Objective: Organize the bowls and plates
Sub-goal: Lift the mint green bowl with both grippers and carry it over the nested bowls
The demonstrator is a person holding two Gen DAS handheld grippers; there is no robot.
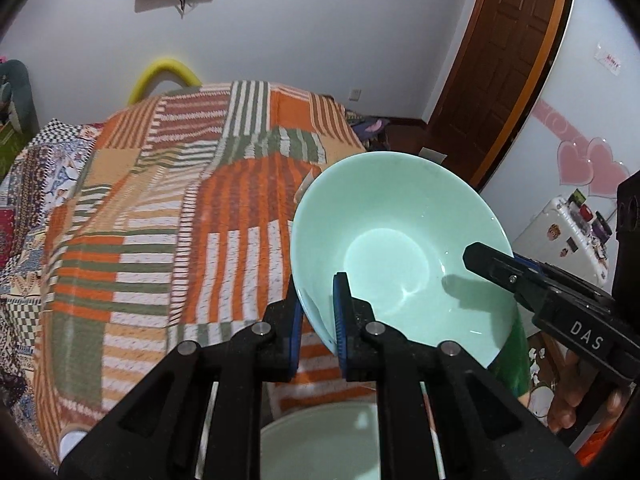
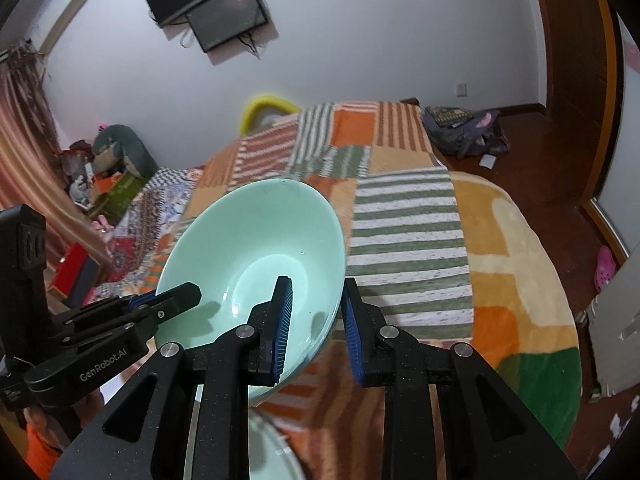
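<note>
Bowl (image 1: 400, 240) was tilted between both grippers, left fingers (image 1: 342, 320) and right fingers (image 2: 282, 320) each clenched on opposite rims, second bowl (image 1: 320, 440) directly below

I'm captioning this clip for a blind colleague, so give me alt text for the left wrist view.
A pale green bowl is held tilted above a striped patchwork bedspread, its rim pinched by the left hand-held gripper at the bottom and the right hand-held gripper coming in from the right. Another pale dish shows below, and a brown door stands behind.
</note>
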